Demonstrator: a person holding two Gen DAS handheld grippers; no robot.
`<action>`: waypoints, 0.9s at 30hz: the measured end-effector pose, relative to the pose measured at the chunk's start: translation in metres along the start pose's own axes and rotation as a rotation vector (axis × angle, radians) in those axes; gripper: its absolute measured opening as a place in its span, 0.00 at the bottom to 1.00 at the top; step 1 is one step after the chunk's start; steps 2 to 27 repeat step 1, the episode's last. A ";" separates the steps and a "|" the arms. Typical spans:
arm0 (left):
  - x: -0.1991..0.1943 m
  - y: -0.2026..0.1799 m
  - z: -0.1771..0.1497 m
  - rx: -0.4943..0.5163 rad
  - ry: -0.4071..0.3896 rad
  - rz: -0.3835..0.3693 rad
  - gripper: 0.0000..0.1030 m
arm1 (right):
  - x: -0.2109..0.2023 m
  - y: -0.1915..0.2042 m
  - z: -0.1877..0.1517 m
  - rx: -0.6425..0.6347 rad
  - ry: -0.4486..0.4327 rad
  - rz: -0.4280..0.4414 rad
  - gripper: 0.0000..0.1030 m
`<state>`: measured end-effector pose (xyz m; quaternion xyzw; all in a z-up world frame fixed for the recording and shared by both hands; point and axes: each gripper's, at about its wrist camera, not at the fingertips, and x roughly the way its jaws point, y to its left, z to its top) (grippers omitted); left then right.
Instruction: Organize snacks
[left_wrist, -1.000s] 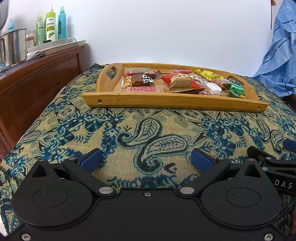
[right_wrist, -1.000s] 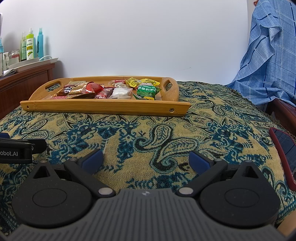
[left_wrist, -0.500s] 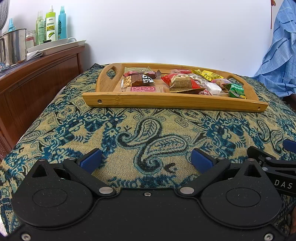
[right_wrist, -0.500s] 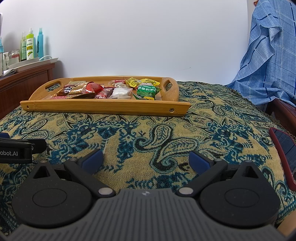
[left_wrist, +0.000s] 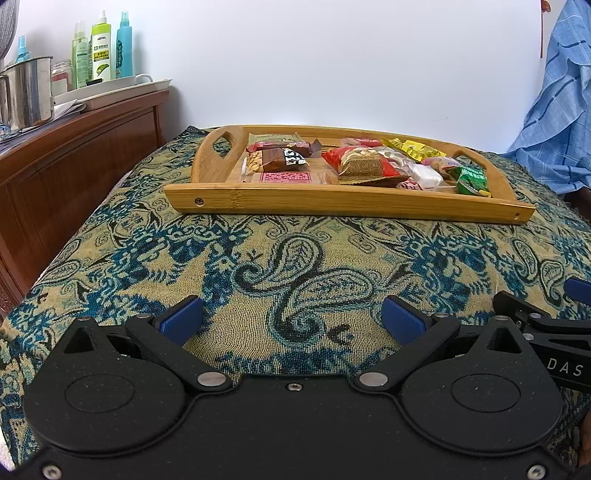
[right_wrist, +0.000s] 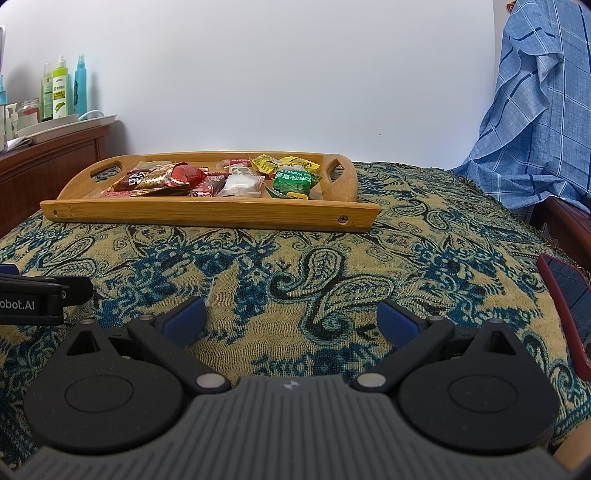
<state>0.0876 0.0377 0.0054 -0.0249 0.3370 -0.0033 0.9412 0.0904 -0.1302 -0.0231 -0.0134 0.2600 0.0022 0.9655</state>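
A bamboo tray (left_wrist: 332, 201) (right_wrist: 207, 214) with cut-out handles lies across the far part of the paisley cloth (left_wrist: 295, 258). It holds several wrapped snacks: a brown bar (left_wrist: 280, 157), a red and gold packet (left_wrist: 364, 168) (right_wrist: 173, 179), a white packet (right_wrist: 242, 184), a green packet (left_wrist: 472, 181) (right_wrist: 295, 181) and yellow packets (right_wrist: 271, 162). My left gripper (left_wrist: 291, 317) rests low over the cloth, well short of the tray, open and holding nothing. My right gripper (right_wrist: 291, 317) stands beside it, also open with nothing between its blue pads.
A wooden cabinet (left_wrist: 74, 155) at the left carries spray bottles (left_wrist: 101, 48), a steel pot (left_wrist: 26, 96) and a white tray. Blue checked fabric (right_wrist: 535, 110) hangs at the right. A red-cased phone (right_wrist: 569, 306) lies on the cloth at the right edge.
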 end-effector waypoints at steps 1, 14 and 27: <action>0.000 0.000 0.000 0.000 0.000 0.000 1.00 | 0.000 0.000 0.000 0.000 0.000 0.000 1.00; 0.000 0.000 0.000 0.000 0.000 0.000 1.00 | 0.000 0.000 0.000 0.000 0.000 0.000 1.00; 0.000 0.000 0.000 0.000 0.000 0.000 1.00 | 0.000 0.000 0.000 0.000 0.000 0.000 1.00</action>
